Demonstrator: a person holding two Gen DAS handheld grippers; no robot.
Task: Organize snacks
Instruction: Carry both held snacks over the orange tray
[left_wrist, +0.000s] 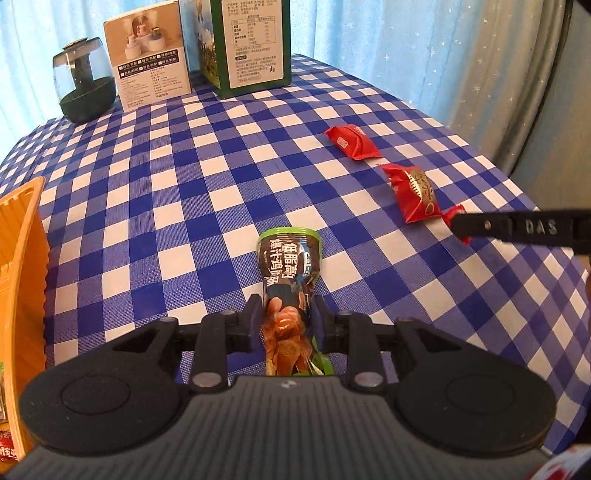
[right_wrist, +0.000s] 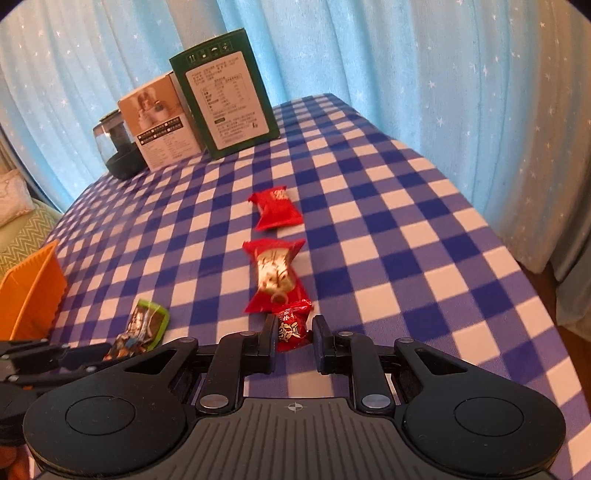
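Clamped in the left gripper (left_wrist: 286, 317), the chicken snack pouch (left_wrist: 290, 280) hangs over the table's (left_wrist: 184, 184) near edge and could slip before reaching the orange bin (left_wrist: 22, 258). Closed on a small red candy (right_wrist: 291, 328), the right gripper (right_wrist: 293, 332) could snag the gold-and-red packet (right_wrist: 275, 275) touching it.

Glossy foil snack packs (left_wrist: 290, 273), matt cloth tablecloth (left_wrist: 207, 177), plastic bin (left_wrist: 22, 258)

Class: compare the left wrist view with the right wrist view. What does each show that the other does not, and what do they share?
Only left: the chicken-snack packet's lower half between the left gripper's fingers.
Only right: the small red candy between the right gripper's fingers.
Both: blue checked tablecloth, orange basket, green carton.
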